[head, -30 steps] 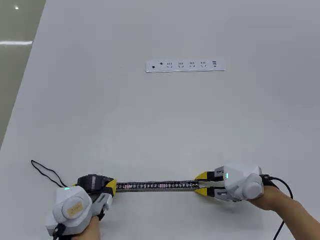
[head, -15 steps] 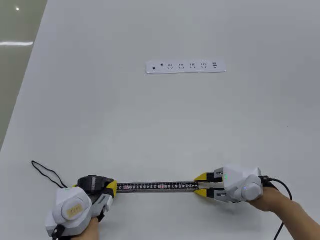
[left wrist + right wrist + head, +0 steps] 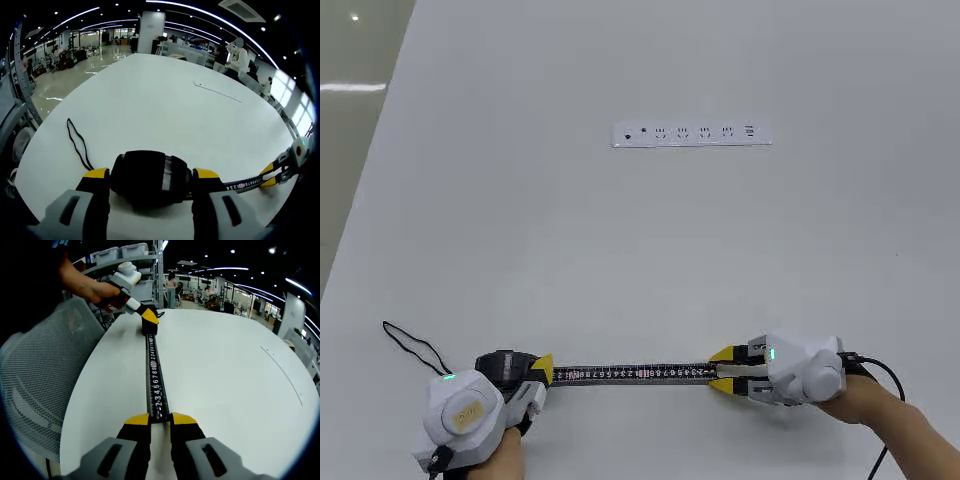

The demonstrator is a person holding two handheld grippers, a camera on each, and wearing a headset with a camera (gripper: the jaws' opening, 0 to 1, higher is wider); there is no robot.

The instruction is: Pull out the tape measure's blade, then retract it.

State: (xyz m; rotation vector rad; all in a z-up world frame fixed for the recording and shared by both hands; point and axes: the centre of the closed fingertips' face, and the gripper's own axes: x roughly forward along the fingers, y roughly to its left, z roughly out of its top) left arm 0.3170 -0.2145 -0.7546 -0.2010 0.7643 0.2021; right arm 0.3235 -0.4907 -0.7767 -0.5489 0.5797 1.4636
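Plain white worktop (image 3: 620, 250). A white power strip (image 3: 691, 133) lies flat toward the far side. Near the front edge sits a black tape measure (image 3: 505, 365), its blade (image 3: 635, 373) run out flat along the surface, with a thin black cord loop (image 3: 412, 346) trailing off to its left.

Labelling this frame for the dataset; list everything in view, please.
table: 1, white, under everything
power strip: 1, white, far centre of table
tape measure case: 1, black, near left, in left gripper
blade: 1, black, white numerals, drawn out flat between grippers
cord: 1, black, looped left of case
mesh chair: 1, grey, beside table
left gripper: 1, white, yellow tips, shut on tape measure case
right gripper: 1, white, yellow tips, shut on blade
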